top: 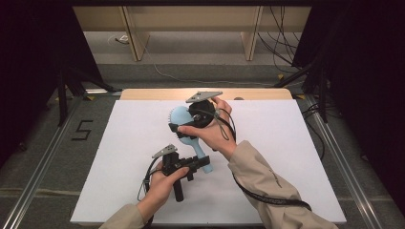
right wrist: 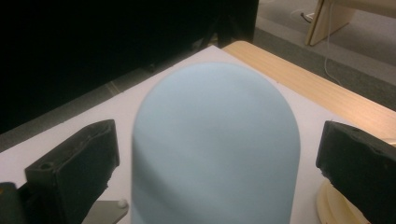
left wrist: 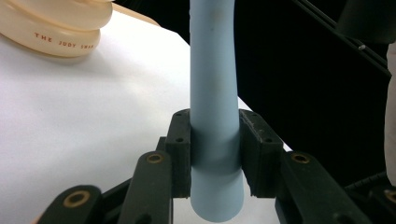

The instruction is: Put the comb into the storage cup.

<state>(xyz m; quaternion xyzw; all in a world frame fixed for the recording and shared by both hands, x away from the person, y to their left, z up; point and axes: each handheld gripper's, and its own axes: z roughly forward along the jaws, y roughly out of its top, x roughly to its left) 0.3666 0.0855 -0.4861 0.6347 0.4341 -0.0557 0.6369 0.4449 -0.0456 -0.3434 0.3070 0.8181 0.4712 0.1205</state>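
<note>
A light blue hairbrush (top: 180,116) is held above the white board, its head toward the far side and its handle (top: 201,152) pointing at me. My left gripper (top: 198,163) is shut on the handle's end; in the left gripper view the pads (left wrist: 180,149) press both sides of the blue handle (left wrist: 213,88). My right gripper (top: 177,123) stands open around the brush head. In the right gripper view the smooth back of the head (right wrist: 215,144) lies between the pads (right wrist: 79,163), with a gap on each side.
The white board (top: 124,152) covers the wooden table (top: 143,94), which shows along the far edge. A cream ringed object (left wrist: 60,23) with printed letters sits on the board beyond the brush; its rim (right wrist: 334,207) lies beside my right gripper. Cables trail on the floor behind.
</note>
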